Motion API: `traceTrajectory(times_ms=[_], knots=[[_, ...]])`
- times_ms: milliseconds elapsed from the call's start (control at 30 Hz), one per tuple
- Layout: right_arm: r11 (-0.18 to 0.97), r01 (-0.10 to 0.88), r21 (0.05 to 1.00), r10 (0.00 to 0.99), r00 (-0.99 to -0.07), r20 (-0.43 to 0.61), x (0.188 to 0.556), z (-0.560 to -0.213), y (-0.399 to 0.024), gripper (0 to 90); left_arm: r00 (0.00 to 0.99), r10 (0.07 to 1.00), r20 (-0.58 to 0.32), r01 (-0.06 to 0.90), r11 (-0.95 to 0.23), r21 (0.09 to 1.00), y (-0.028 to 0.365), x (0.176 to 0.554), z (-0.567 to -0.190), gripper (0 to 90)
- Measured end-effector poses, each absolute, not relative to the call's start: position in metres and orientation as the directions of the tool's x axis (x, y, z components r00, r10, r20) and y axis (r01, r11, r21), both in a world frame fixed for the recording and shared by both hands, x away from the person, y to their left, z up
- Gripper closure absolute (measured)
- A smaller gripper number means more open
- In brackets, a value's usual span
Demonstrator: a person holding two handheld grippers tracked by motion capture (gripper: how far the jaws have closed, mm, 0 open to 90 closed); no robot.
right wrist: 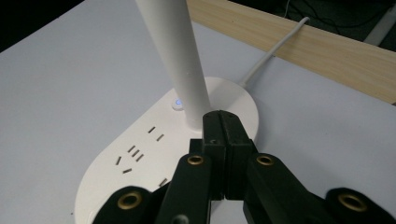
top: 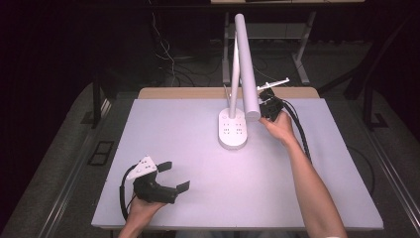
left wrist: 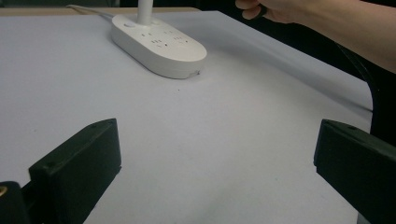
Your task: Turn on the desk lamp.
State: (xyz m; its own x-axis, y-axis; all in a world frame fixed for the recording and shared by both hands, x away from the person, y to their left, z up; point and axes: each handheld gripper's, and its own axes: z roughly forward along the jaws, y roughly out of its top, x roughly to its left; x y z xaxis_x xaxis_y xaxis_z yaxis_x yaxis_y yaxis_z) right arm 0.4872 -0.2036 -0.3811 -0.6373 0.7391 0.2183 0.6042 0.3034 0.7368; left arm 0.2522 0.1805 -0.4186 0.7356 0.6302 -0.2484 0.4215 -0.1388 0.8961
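A white desk lamp stands at the back middle of the table. Its oval base [top: 233, 130] carries several socket slots, and its long tube head [top: 246, 59] slants down over it. My right gripper [top: 270, 105] is raised beside the low end of the lamp head. In the right gripper view, this right gripper [right wrist: 224, 119] is shut with nothing between its jaws, and its tips are close to the lamp's post [right wrist: 180, 56], just above the base [right wrist: 140, 158]. A small button [right wrist: 177, 102] glows blue. My left gripper [top: 174, 176] rests open at the front left, and in the left gripper view this left gripper [left wrist: 215, 163] holds nothing.
A pale grey mat [top: 198, 163] covers the table, and a wooden strip [top: 198, 92] shows at the back edge. The lamp's white cable [right wrist: 275, 49] runs off over that strip. A forearm [left wrist: 336, 23] reaches across the right side. Desk legs and cables stand on the floor beyond.
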Motion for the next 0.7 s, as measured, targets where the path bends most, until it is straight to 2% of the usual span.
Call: traceTrajectory(times_ms=[233, 433, 533, 600, 633, 667, 700], knots=[[0.319, 0.593, 0.739, 0.73, -0.651, 0.207, 0.47, -0.372, -0.213, 89.6, 0.737, 0.628, -0.248, 0.422, -0.141, 0.896, 0.179, 0.252, -0.419, 0.0], [0.323, 0.583, 0.746, 0.728, -0.657, 0.198, 0.452, -0.365, -0.222, 84.7, 0.74, 0.625, -0.25, 0.421, -0.139, 0.896, 0.178, 0.252, -0.419, 0.0], [0.308, 0.58, 0.754, 0.728, -0.654, 0.206, 0.442, -0.361, -0.226, 72.6, 0.74, 0.623, -0.252, 0.423, -0.14, 0.895, 0.178, 0.252, -0.419, 0.0], [0.297, 0.586, 0.754, 0.724, -0.653, 0.223, 0.436, -0.359, -0.229, 60.2, 0.741, 0.623, -0.252, 0.422, -0.14, 0.896, 0.177, 0.252, -0.419, 0.0], [0.286, 0.593, 0.753, 0.723, -0.649, 0.236, 0.429, -0.358, -0.231, 46.6, 0.742, 0.622, -0.251, 0.421, -0.141, 0.896, 0.177, 0.252, -0.419, 0.0], [0.286, 0.593, 0.753, 0.723, -0.649, 0.236, 0.429, -0.358, -0.231, 46.6, 0.741, 0.622, -0.252, 0.423, -0.141, 0.895, 0.176, 0.252, -0.419, 0.0], [0.282, 0.592, 0.755, 0.726, -0.646, 0.236, 0.426, -0.357, -0.232, 39.7, 0.742, 0.621, -0.252, 0.423, -0.143, 0.895, 0.176, 0.252, -0.419, 0.0]])
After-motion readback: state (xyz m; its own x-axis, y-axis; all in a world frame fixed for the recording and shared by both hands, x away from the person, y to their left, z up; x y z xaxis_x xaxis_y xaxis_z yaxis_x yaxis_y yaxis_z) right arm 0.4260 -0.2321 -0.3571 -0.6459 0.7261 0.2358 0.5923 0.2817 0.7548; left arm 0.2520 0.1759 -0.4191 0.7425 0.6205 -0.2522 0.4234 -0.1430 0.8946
